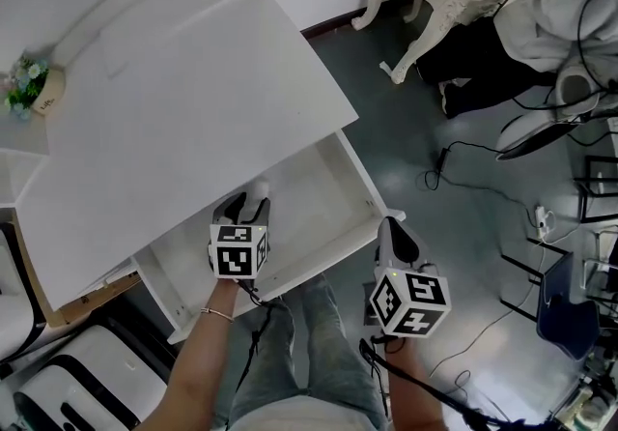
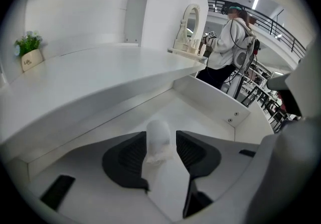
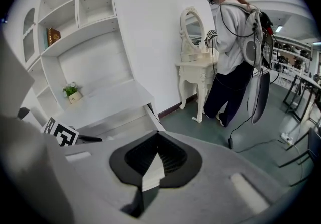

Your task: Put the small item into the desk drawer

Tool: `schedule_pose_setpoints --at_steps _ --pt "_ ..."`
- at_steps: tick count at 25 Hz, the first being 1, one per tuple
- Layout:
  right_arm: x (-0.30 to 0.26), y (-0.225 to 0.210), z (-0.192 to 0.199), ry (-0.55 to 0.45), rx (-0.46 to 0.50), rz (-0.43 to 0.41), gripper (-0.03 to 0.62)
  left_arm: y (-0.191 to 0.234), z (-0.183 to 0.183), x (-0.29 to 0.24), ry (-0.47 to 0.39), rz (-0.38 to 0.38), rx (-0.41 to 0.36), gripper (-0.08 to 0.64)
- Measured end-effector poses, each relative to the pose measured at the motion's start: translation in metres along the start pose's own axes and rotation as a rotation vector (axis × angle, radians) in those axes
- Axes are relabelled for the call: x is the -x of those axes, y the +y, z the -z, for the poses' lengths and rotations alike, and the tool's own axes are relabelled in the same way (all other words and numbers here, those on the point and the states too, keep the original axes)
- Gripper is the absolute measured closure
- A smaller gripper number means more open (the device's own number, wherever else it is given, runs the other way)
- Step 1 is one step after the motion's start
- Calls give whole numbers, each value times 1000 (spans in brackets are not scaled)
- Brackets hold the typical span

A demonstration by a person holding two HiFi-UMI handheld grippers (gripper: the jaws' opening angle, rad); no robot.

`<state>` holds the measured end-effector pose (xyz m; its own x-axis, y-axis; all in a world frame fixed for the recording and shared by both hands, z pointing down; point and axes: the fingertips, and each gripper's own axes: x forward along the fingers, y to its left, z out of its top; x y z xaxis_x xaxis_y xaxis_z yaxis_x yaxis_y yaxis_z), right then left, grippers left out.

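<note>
Straddling the small white item [image 2: 159, 143] in the drawer [image 2: 220, 101], left claw [image 2: 160, 135] wide apart; right claw [image 3: 157, 140] closed.

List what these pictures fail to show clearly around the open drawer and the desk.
- Left gripper view: the small white item is blurred, so what it is, and whether it rests on the drawer floor, cannot be told.
- Head view: the left claw hides most of that item; the desk top covers the drawer's back.
- Left gripper view: print on the plant pot is too small to read.
</note>
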<state>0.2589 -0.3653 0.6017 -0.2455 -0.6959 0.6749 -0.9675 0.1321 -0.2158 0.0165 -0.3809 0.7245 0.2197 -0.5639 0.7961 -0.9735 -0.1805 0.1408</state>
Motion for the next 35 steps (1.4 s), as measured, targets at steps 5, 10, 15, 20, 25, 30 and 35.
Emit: schedule_pose_setpoints --at_steps 5,10,15,20,25,30,35 --pt "6 15 -8 -20 23 -25 592 -8 -5 27 -21 38 -16 374" --pt "18 37 -16 -39 49 -59 592 -4 -21 76 -109 24 9 394" --pt "33 69 -26 -74 86 -114 592 14 -35 144 -211 -21 40 449" --pt "57 97 -39 -111 138 -164 592 28 -41 221 -330 -73 101 525" --pt "79 128 -58 -164 201 -216 592 43 -41 289 -450 -134 160 543" --pt "101 163 -85 -233 273 -264 592 74 -37 353 -580 -230 243 549" --pt "123 189 -117 -321 296 -289 592 114 -37 413 -700 -312 293 551"
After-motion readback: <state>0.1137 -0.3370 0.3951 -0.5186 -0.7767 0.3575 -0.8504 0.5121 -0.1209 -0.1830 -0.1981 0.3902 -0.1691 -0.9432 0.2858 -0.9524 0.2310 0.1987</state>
